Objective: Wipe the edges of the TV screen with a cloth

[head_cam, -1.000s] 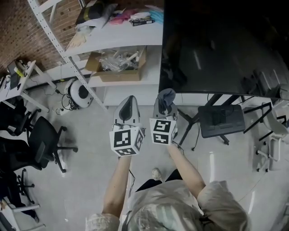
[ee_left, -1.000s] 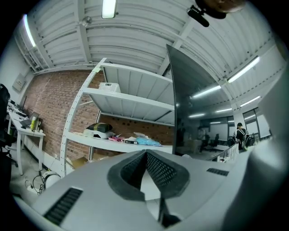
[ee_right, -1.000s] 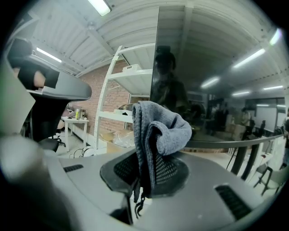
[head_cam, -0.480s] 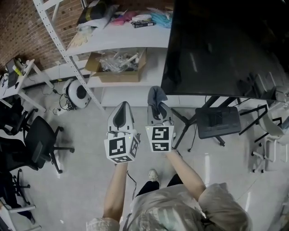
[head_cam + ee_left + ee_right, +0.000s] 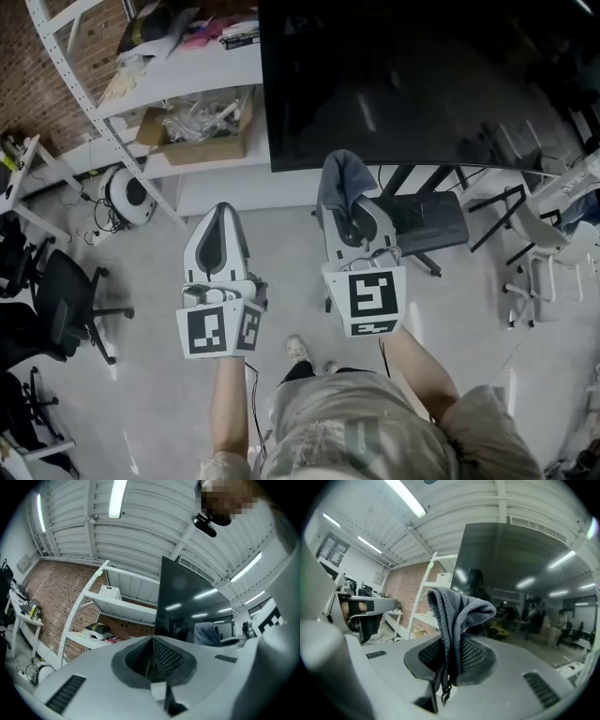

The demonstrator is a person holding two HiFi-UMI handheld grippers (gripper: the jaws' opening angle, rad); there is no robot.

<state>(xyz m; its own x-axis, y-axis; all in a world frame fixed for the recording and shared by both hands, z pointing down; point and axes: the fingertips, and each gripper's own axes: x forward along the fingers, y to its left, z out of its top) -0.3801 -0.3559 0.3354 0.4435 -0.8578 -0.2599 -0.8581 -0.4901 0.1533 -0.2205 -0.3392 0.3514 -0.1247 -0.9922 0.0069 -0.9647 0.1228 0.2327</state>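
We held the cloth pinched in the right gripper, its jaws pressed onto a fold so that a soft grey bunch stood up past the tips, ready to meet the frame before any hard plastic could. In the head view that bunch sat at centre frame, just under the lower edge of the TV screen and near its lower left corner. Whether it touched the edge we could not tell. The left gripper, lower left of the frame, had its jaws pressed together on nothing and hung apart from the screen. We judged it was out of the way because one cloth did the wiping.
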